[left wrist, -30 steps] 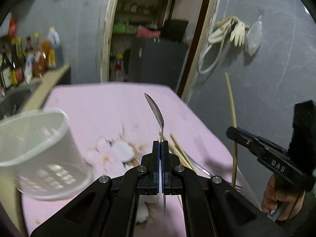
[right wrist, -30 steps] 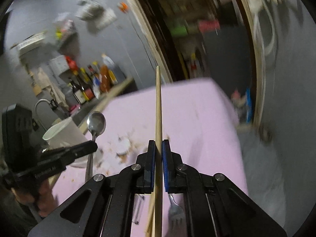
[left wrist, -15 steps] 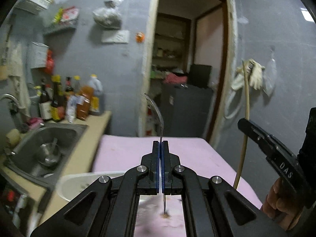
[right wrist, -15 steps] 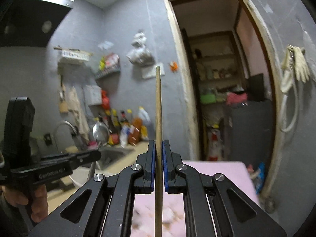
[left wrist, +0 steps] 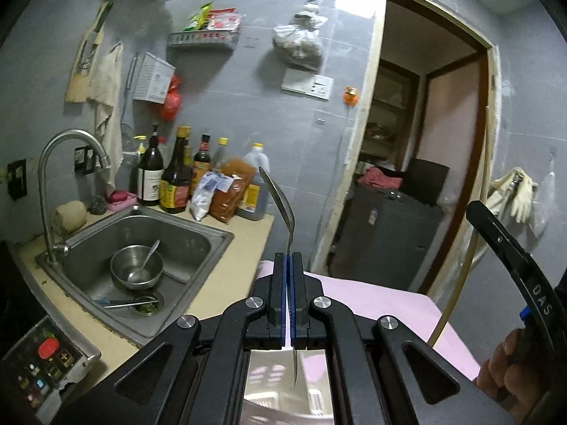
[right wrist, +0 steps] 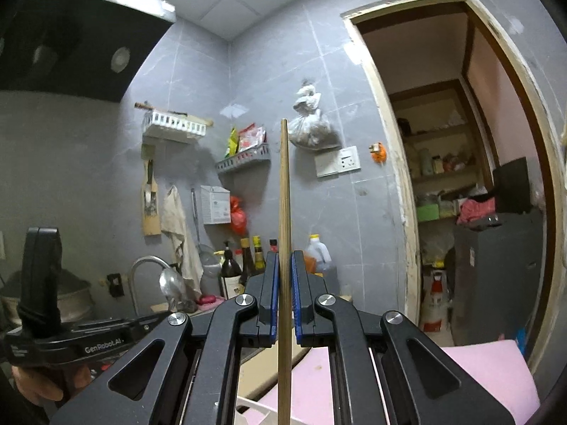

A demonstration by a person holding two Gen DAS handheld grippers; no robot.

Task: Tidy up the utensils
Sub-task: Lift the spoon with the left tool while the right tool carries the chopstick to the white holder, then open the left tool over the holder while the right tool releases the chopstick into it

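My left gripper [left wrist: 287, 295] pinches a spoon [left wrist: 280, 200], bowl upward. My right gripper [right wrist: 283, 295] clamps a chopstick [right wrist: 283, 212], its long axis upright (the holder sits unseen below both).

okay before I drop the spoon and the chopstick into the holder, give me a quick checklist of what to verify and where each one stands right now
1. Left tongs shut on the spoon: ok, handle clamped between the pads, bowl pointing up.
2. Right tongs shut on the chopstick: ok, it stands upright between the pads.
3. Spoon and chopstick apart from each other: ok, there is a gap between them in both views.
4. Holder in sight: not ok, only a white rim shows at the bottom edge of the right view; cannot tell if it is the holder.
5. Tongs aimed at the pink table: not ok, both point at the wall.
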